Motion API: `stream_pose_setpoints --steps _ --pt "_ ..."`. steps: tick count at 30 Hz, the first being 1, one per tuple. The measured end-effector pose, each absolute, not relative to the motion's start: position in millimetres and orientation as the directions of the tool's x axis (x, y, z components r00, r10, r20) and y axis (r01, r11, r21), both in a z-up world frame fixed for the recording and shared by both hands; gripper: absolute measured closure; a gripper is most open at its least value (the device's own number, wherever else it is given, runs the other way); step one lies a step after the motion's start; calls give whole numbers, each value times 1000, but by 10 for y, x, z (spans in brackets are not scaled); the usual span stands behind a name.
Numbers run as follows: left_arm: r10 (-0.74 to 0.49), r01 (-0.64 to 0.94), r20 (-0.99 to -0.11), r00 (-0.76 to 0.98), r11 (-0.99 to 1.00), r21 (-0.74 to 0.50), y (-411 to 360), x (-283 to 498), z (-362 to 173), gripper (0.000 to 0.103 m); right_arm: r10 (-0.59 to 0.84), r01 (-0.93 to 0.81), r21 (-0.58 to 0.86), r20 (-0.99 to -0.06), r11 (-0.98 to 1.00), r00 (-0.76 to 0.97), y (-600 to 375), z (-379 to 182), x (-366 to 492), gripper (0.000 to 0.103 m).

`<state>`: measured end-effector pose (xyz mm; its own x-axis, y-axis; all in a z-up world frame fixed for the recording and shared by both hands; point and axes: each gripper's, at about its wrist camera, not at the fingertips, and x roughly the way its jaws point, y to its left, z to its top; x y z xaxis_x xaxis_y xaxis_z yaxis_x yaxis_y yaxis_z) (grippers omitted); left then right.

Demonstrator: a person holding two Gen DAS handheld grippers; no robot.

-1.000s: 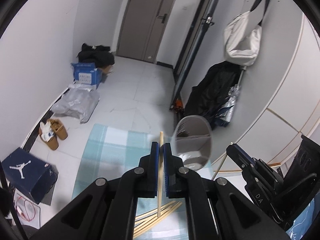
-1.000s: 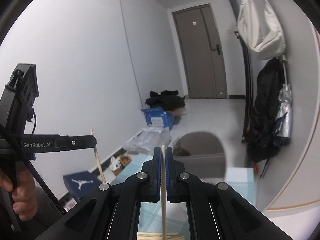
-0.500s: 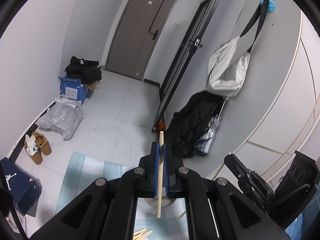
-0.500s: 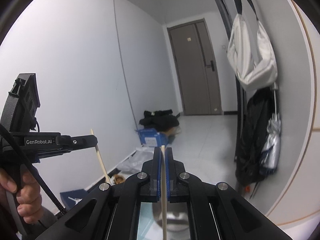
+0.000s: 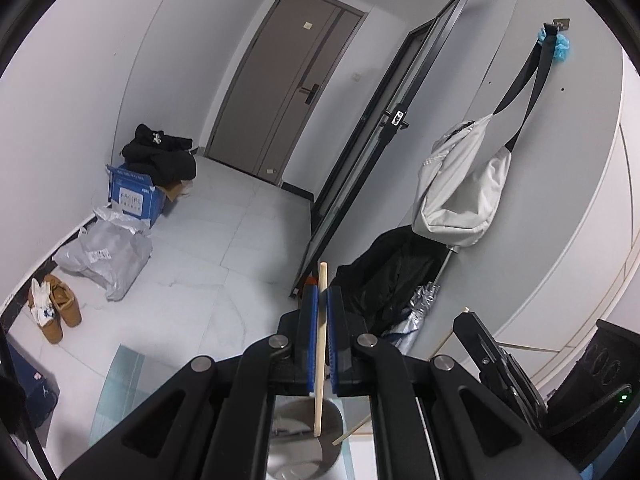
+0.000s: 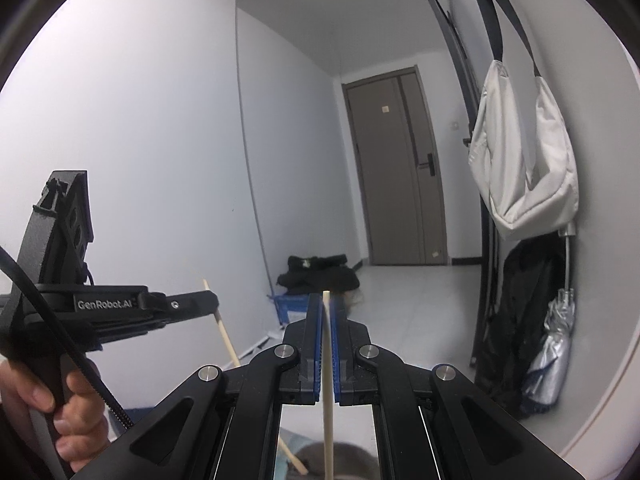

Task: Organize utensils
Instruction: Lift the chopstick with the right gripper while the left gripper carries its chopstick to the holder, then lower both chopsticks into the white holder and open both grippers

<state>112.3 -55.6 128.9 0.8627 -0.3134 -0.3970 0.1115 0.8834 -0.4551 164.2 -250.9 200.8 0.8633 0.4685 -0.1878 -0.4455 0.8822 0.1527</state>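
Gripping one wooden chopstick (image 5: 321,344) upright between its blue pads, the left gripper (image 5: 322,300) hangs above a grey holder cup (image 5: 304,446); the stick's lower tip hangs over the cup mouth. The right gripper (image 5: 468,320) shows at the right edge, its own stick slanting toward the cup.

Right wrist view: right gripper (image 6: 327,308) clamped on a second chopstick (image 6: 328,392), upright, the grey cup (image 6: 352,460) below. Left gripper (image 6: 208,300) at left, in a hand (image 6: 68,412), its stick (image 6: 224,336) slanted.
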Motion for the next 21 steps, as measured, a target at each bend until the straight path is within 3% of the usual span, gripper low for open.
stream_pose_setpoints --steps 9,21 --pt "-319 149 -406 856 906 -397 -640 1326 1087 102 484 -465 142 -158 874 861 -2535 1724 1913 100" --pt "-359 216 -438 824 915 -342 -747 1406 882 102 519 -502 134 -201 855 831 -2539 1321 2057 100"
